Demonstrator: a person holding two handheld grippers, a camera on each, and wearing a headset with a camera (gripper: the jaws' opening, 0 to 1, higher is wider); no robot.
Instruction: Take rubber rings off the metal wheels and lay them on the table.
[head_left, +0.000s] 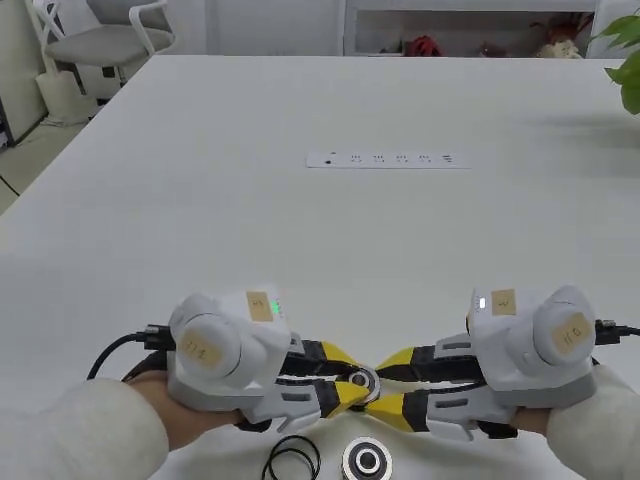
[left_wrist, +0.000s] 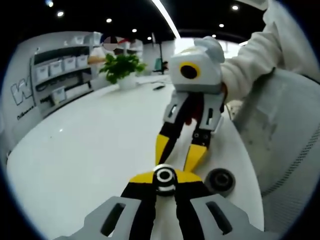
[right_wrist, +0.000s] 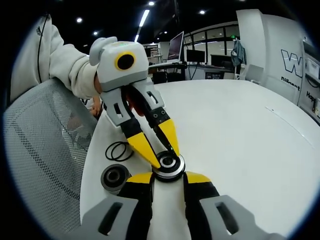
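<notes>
Loose rubber rings lie nearest; left gripper and right gripper both pinch one metal wheel.

The wheel between the jaws is shiny metal. Near it lie thin rings of matt black rubber. The left gripper and right gripper have smooth white plastic shells. The table is smooth, faintly glossy.

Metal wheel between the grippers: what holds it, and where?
The left gripper and right gripper both clamp the metal wheel by its outer rim, jaws closing on it from opposite sides.
</notes>
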